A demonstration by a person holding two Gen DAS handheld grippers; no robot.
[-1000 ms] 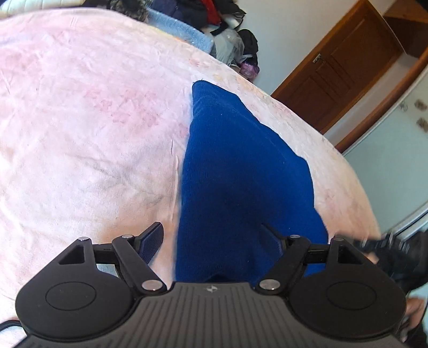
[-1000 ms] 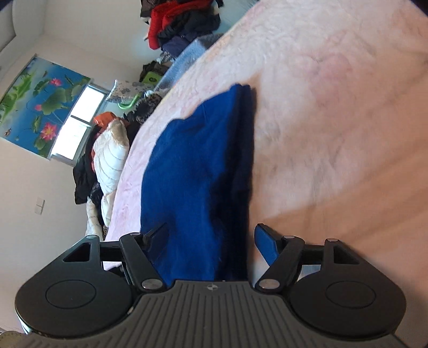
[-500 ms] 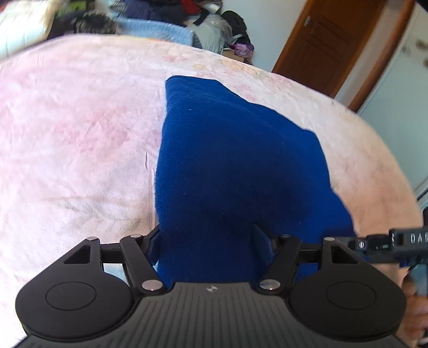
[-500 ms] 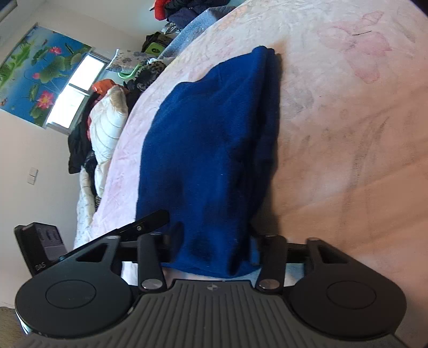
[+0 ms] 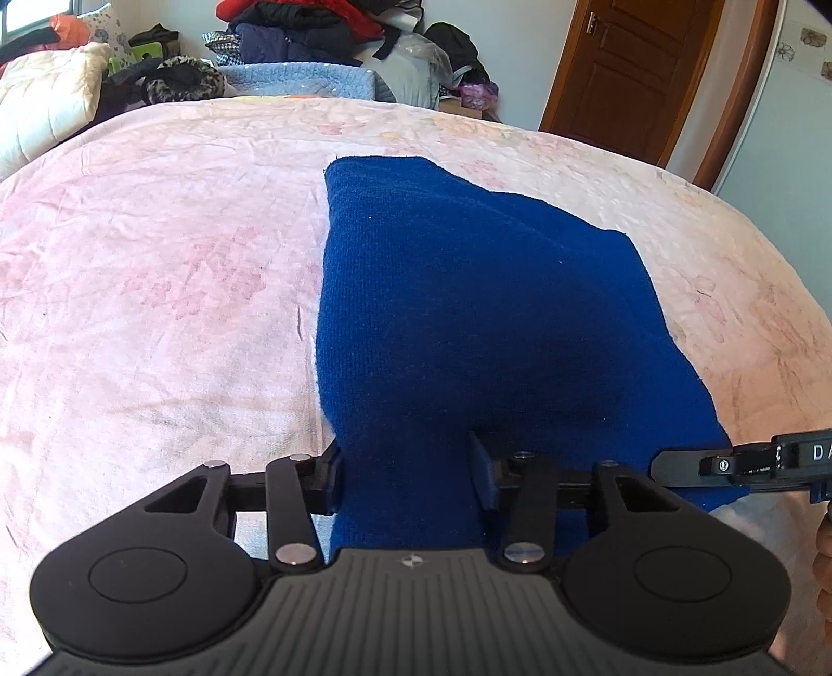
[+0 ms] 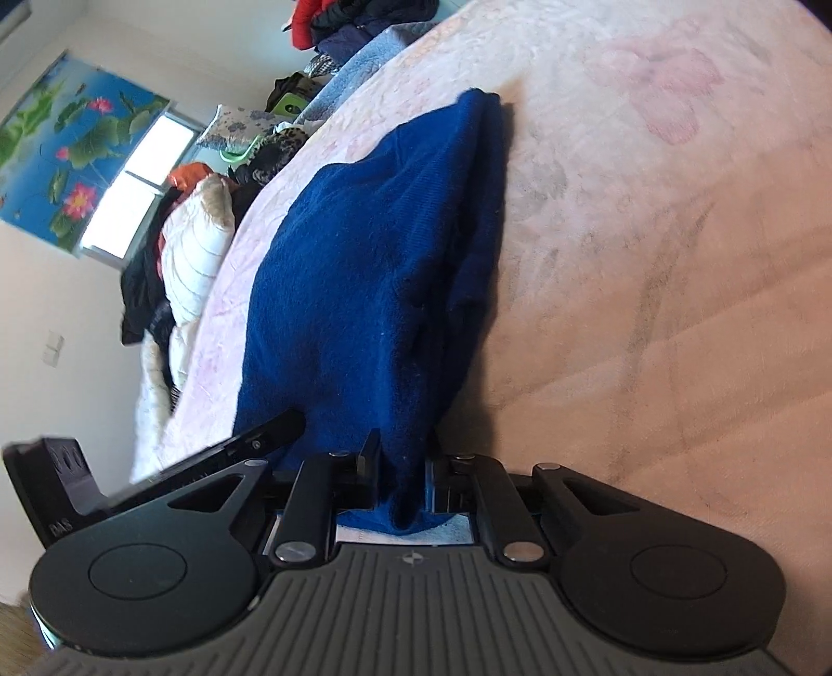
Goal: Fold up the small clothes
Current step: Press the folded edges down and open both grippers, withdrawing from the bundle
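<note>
A dark blue knit garment [image 5: 468,312] lies folded lengthwise on a pink bedspread [image 5: 156,291]. My left gripper [image 5: 405,468] has its fingers closed in on the garment's near edge, with a wide bunch of cloth between them. My right gripper [image 6: 403,473] is shut on the garment's [image 6: 374,249] near edge, the cloth pinched narrowly between its fingers. The right gripper's tip also shows at the right edge of the left wrist view [image 5: 738,463], and the left gripper's finger shows in the right wrist view [image 6: 260,431].
The pink bedspread [image 6: 650,234] spreads wide around the garment. Piles of clothes and bedding [image 5: 312,41] lie beyond the far edge of the bed. A wooden door [image 5: 624,67] stands at the back right. A window and flower poster [image 6: 78,156] are on the far wall.
Both grippers moved in onto the garment's near edge and closed on it; one second ago both were open with the cloth loose between the fingers.
</note>
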